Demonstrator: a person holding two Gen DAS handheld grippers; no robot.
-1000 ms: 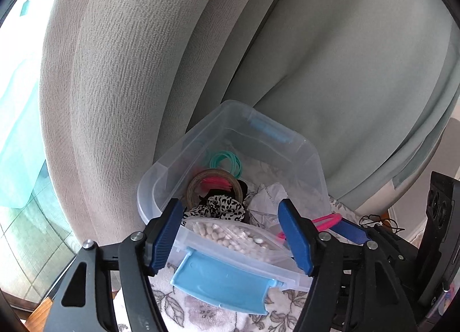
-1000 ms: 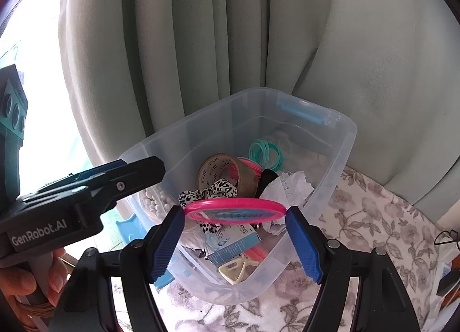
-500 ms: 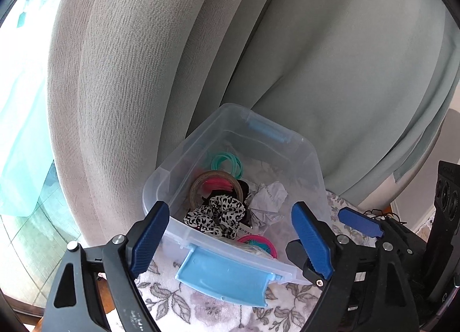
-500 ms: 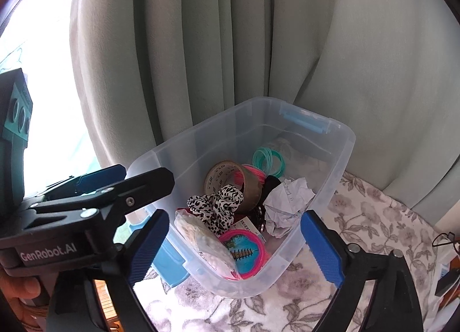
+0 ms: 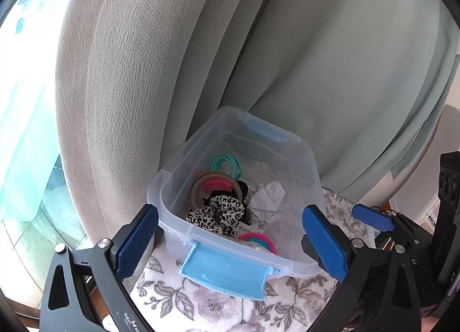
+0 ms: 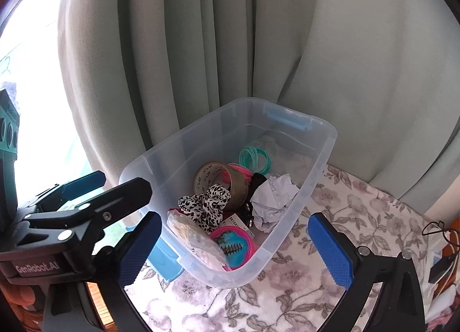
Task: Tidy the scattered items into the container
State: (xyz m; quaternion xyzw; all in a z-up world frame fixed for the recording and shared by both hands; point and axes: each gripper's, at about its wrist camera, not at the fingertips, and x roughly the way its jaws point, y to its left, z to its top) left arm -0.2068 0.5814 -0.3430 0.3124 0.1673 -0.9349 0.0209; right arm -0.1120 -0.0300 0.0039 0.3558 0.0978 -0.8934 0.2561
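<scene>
A clear plastic container [image 5: 312,171] [image 6: 330,136] with blue latches stands on a flowered cloth against the curtain. Inside lie a leopard scrunchie [image 6: 207,202], a tape roll [image 6: 218,179], teal hair ties [image 6: 254,158], crumpled paper [image 6: 273,197], a pink round comb [image 6: 233,245] and a bag of white beads [image 6: 195,243]. My left gripper [image 5: 230,225] sits back from the container's near latch. Its jaws are opening and nothing is gripped. My right gripper [image 6: 235,225] hangs over the container's near corner, open and holding nothing.
Grey-green curtains [image 6: 287,44] hang close behind the container, with a bright window [image 5: 23,102] to the left. The flowered cloth [image 6: 345,217] spreads to the right. Cables and small clutter [image 6: 442,245] lie at its far right edge.
The left gripper let the bead bag drop into the container, widened and drew back. The right gripper released the pink comb into the container and spread wide.
</scene>
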